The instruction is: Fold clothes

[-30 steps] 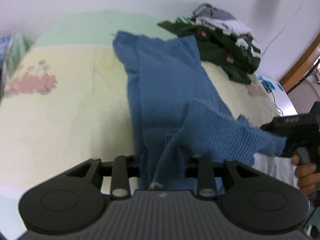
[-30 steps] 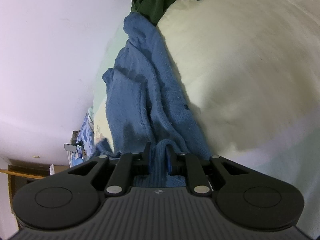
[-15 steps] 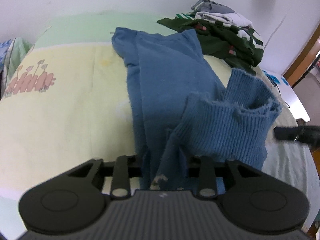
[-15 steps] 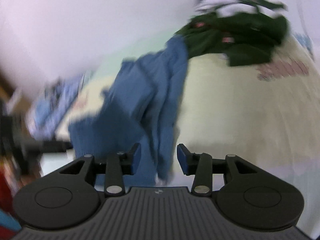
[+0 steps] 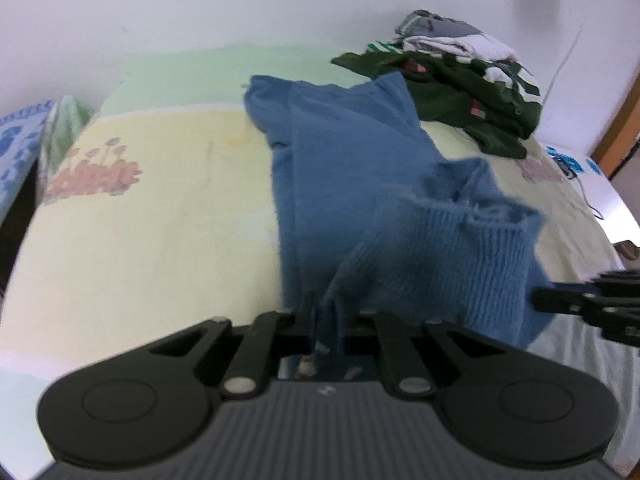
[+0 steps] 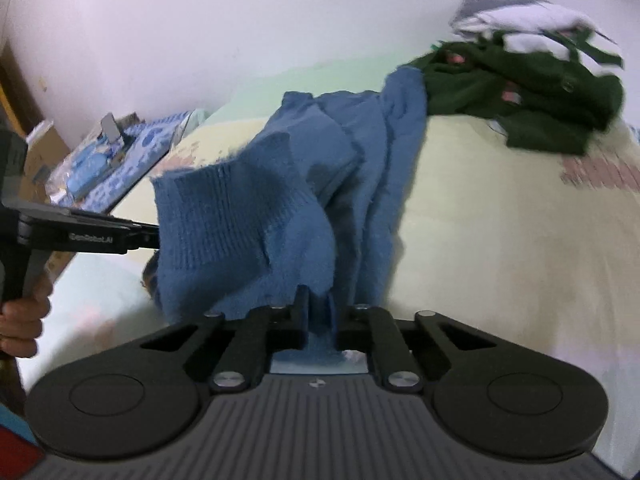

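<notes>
A blue knit sweater (image 5: 348, 168) lies lengthwise on the pale yellow bed (image 5: 140, 232); it also shows in the right wrist view (image 6: 360, 168). Its ribbed hem (image 5: 472, 248) is lifted at the near end. My left gripper (image 5: 326, 312) is shut on the hem's left corner. My right gripper (image 6: 320, 312) is shut on the hem's other corner, with the ribbed band (image 6: 224, 224) hanging between the two. The right gripper shows at the right edge of the left wrist view (image 5: 592, 304), and the left gripper at the left of the right wrist view (image 6: 80, 236).
A pile of dark green and white clothes (image 5: 460, 80) sits at the far right of the bed, next to the sweater's top. A blue patterned cloth (image 6: 120, 152) lies off the bed's left side. A white wall runs behind the bed.
My right gripper swung round from the side, let go for a moment, then shut again on the hem. The ribbed hem rose and now hangs between both grippers.
</notes>
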A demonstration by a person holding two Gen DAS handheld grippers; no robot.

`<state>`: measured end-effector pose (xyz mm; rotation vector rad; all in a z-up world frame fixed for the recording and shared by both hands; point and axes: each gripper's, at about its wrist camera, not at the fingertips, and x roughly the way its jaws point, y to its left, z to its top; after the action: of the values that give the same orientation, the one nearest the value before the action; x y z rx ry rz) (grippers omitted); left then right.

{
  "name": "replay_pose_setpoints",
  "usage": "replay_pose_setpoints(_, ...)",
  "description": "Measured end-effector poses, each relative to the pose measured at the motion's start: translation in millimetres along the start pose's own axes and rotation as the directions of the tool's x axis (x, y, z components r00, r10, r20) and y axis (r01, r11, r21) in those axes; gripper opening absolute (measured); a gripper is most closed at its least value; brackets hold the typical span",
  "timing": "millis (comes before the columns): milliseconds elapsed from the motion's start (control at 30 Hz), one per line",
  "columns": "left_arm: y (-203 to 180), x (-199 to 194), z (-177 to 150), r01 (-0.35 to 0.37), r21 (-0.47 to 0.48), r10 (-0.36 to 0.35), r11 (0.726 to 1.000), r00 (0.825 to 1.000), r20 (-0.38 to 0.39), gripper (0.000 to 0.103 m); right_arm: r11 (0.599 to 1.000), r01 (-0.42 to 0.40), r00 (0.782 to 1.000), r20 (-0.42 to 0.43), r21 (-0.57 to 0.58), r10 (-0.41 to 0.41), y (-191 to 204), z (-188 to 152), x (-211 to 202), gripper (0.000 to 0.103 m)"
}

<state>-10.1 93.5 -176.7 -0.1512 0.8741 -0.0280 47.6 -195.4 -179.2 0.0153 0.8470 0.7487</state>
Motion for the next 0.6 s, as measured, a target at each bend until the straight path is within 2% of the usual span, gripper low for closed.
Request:
replay_pose_setpoints(67,4.3,-3.3,-3.1,-0.028,-0.01,0.028,1.0,1.0,-0.001,0.007,0.999,0.003,1.0,-0.019,0.036,-0.003,-5.0,-7.0,-6.5,0.008)
replay_pose_setpoints(133,10.6,-4.5,-6.4,-0.047,-0.025,0.046,0.999,0.999,-0.01,0.0,0.997,0.007,0.999,-0.038,0.071,-0.005,-10.0,-13.9,-12.9,0.008)
replay_pose_setpoints(233,22.8,3.7,-13.2,-0.025,-0.071,0.02,0.997,0.997,-0.072,0.0,0.996,0.003,0.998,-0.059,0.093,0.002,-11.7,-23.8,-8.9,0.01)
replay_pose_setpoints(300,24.1,0.3,-13.2,0.009,-0.085,-0.014,0.996,0.998,-0.061,0.0,0.992,0.013,1.0,-0.013,0.123,-0.011,-12.1,-20.8,-11.8,0.02)
replay_pose_setpoints(367,19.7,-6.4,-9.7,0.019,-0.047,-0.02,0.999,1.0,-0.016,0.0,0.984,0.011,0.999,0.047,0.175,-0.02,-16.0,-12.7,-14.8,0.046)
replay_pose_setpoints(433,15.6,-8.6,-5.8,0.032,-0.015,-0.031,0.999,0.999,0.014,0.001,0.984,-0.011,0.997,0.079,0.179,-0.003,-16.9,-5.1,-13.4,0.05)
replay_pose_setpoints(567,10.8,4.8,1.8,0.081,-0.01,-0.081,0.997,0.997,-0.018,0.001,0.994,-0.021,0.995,0.094,0.111,0.011,-11.3,8.7,1.7,0.051)
replay_pose_setpoints(600,8.9,7.5,2.0,0.075,-0.005,-0.075,0.997,0.997,-0.021,0.001,0.996,-0.018,0.996,0.093,0.09,0.01,-9.5,11.8,6.9,0.051)
